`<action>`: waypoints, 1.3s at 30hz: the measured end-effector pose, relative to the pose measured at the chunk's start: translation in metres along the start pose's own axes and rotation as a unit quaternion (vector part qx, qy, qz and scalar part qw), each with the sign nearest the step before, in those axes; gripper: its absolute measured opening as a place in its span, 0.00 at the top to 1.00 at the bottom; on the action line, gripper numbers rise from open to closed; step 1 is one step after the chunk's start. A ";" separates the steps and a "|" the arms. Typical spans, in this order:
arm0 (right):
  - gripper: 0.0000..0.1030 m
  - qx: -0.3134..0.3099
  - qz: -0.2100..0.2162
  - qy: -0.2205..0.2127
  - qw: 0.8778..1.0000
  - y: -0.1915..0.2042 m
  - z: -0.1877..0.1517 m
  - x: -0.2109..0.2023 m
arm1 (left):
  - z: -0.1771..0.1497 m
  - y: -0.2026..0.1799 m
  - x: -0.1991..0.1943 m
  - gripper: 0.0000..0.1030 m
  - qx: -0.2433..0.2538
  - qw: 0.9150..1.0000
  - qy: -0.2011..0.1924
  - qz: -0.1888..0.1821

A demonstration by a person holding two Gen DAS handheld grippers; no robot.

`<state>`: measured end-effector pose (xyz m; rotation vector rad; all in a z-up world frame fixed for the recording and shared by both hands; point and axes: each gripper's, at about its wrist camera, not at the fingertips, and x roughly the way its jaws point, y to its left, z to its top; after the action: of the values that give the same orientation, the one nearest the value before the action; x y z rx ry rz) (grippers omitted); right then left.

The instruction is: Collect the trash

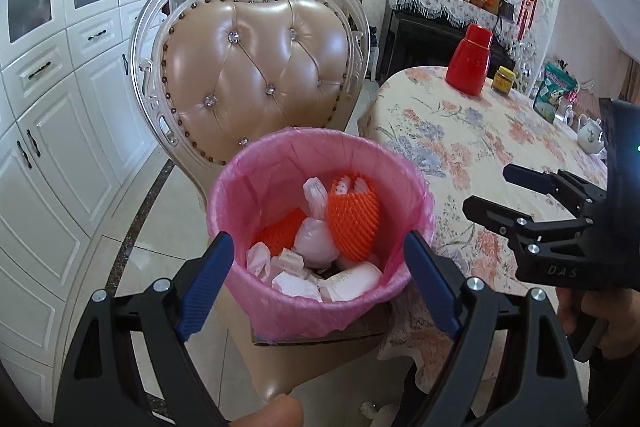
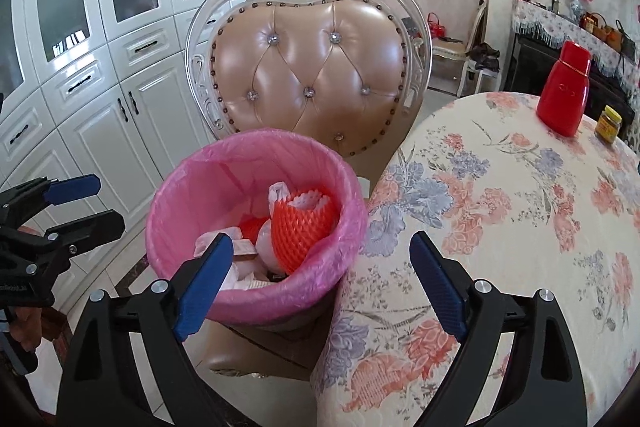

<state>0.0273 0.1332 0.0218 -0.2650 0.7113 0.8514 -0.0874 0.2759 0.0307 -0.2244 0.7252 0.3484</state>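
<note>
A bin with a pink liner [image 1: 280, 147] [image 2: 248, 139] stands on a chair seat beside the table. Inside lie orange foam fruit nets [image 1: 354, 223] [image 2: 304, 231], small white bags and crumpled wrappers [image 1: 344, 283]. My left gripper [image 1: 320, 251] hovers just before the bin's near rim, its blue pads wide apart and holding nothing. My right gripper [image 2: 320, 247] is open too and empty, over the gap between bin and table edge. Each gripper shows in the other's view: the right [image 1: 488, 191] at the bin's right, the left [image 2: 108, 203] at its left.
The cream tufted chair [image 1: 256, 67] [image 2: 312, 59] rises behind the bin. A round table with a floral cloth [image 1: 480, 147] [image 2: 500, 207] carries a red bottle [image 1: 468, 63] [image 2: 564, 99], a yellow-lidded jar [image 2: 608, 125] and a teapot [image 1: 590, 135]. White cabinets [image 1: 60, 107] line the left.
</note>
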 end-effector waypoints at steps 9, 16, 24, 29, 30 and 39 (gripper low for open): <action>0.18 0.000 0.005 -0.003 1.000 0.000 -0.003 -0.005 | 0.000 0.000 0.002 0.19 -0.004 1.000 0.004 0.012; 0.18 0.000 0.006 -0.003 1.000 0.001 -0.003 -0.006 | 0.001 0.001 0.000 0.19 -0.004 1.000 0.002 0.010; 0.18 -0.001 0.007 -0.002 1.000 0.001 -0.002 -0.005 | 0.001 0.004 0.003 0.19 -0.012 1.000 0.006 0.008; 0.18 -0.002 0.006 -0.002 1.000 0.001 -0.002 -0.005 | 0.000 0.004 0.003 0.19 -0.010 1.000 0.006 0.009; 0.18 -0.002 0.007 -0.002 1.000 0.002 -0.002 -0.005 | 0.000 0.004 0.003 0.19 -0.009 1.000 0.005 0.010; 0.18 -0.002 0.008 -0.002 1.000 0.004 -0.001 -0.005 | 0.000 0.004 0.003 0.19 -0.009 1.000 0.004 0.010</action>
<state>0.0214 0.1325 0.0242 -0.2617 0.7078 0.8681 -0.0867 0.2803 0.0283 -0.2363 0.7332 0.3725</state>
